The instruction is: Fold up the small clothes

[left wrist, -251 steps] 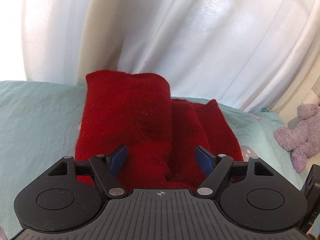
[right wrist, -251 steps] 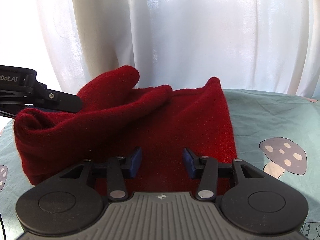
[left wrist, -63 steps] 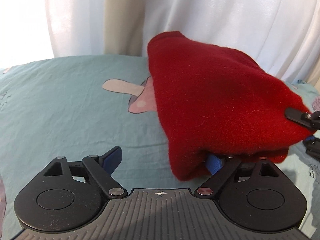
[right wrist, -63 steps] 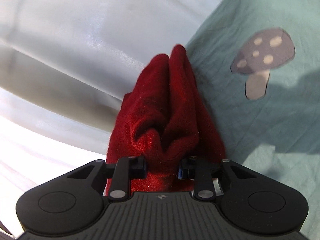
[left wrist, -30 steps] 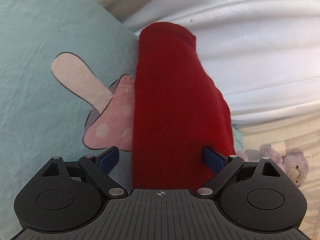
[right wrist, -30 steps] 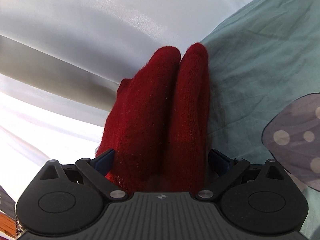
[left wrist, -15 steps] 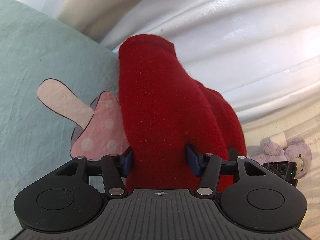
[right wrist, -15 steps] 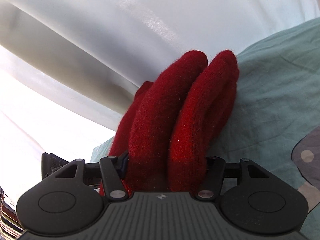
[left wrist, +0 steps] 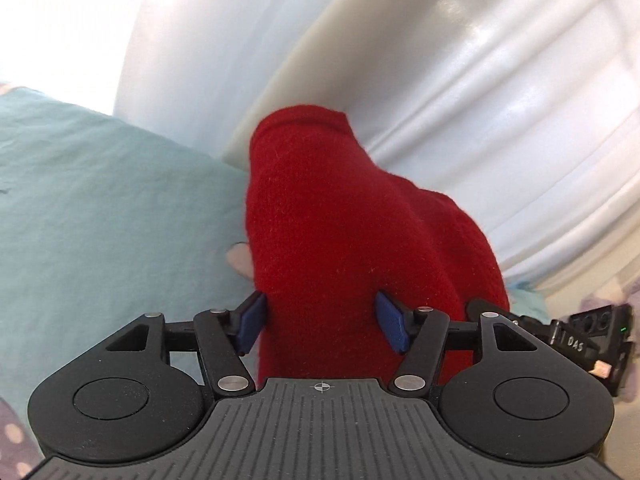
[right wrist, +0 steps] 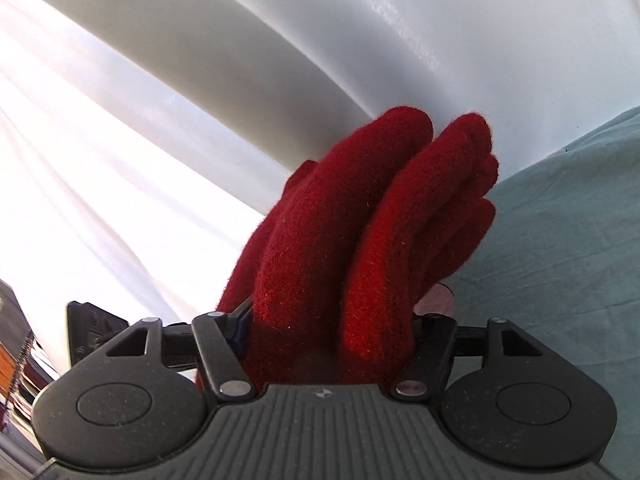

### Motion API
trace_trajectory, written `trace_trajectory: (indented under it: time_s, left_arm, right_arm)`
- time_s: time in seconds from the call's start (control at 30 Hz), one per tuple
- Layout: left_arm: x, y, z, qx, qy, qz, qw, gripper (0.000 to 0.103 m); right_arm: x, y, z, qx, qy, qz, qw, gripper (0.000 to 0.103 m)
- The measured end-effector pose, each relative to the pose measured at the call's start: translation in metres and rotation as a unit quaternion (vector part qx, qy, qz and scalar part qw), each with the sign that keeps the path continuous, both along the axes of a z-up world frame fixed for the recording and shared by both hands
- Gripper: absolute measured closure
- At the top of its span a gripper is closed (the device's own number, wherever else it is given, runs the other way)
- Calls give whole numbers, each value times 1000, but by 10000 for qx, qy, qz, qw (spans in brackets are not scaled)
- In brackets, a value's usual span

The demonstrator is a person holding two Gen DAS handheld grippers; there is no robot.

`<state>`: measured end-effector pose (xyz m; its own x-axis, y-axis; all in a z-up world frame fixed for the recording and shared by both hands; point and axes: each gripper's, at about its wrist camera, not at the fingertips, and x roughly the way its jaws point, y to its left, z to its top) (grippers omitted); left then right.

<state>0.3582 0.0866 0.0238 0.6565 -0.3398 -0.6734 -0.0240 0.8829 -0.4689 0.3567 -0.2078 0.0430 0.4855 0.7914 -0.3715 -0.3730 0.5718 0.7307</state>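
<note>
We clamp the folded red knitted garment (left wrist: 344,232) in our left claw (left wrist: 320,322) and right claw (right wrist: 330,330); folding looks done, only setting it down remains.

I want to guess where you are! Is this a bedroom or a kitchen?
Most likely a bedroom. A red knitted garment is being folded on a soft teal sheet, and white curtains hang close behind.
</note>
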Motion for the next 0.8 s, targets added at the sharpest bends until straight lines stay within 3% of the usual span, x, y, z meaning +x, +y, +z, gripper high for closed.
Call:
trace_trajectory:
  time_s: [0.07,0.13,0.2,0.3,0.37,0.4,0.47,0.63,0.8]
  left_arm:
    - [-9,-2,-6,530,203,155,9983,38]
    - [-24,-6,-8,882,161,241,9957,36]
    - [-37,-14,-6,1073,44,263,9939,34]
    - [-44,-37,-4,1421,-253,208,9893,25]
    - [-42,-48,-3,1648,-348,155,9856,23]
    - [-40,-53,-3,1740,-396,169,9838,23]
    - [-31,-62,-3,1833,-442,193,9819,18]
    - [-15,-82,-18,2151,-213,153,9762,10]
    - [-8,-85,-32,2246,-72,301,9739,3]
  right_arm:
    - [-1,11,-5,-732,70,-281,9969,25]
    - [-11,17,-3,-1474,-44,-586,9873,25]
    - [-36,27,11,-2017,-634,-651,9752,26]
    - [-79,59,39,-2750,-1880,-468,9417,31]
    - [-90,86,50,-3202,-2431,-224,9154,42]
    - [-93,97,49,-3387,-2550,-79,9057,55]
    - [-94,115,42,-3559,-2553,134,8989,66]
    - [-80,126,-10,-4265,-2399,90,8721,64]
    - [-85,121,-20,-4123,-2547,-26,8747,64]
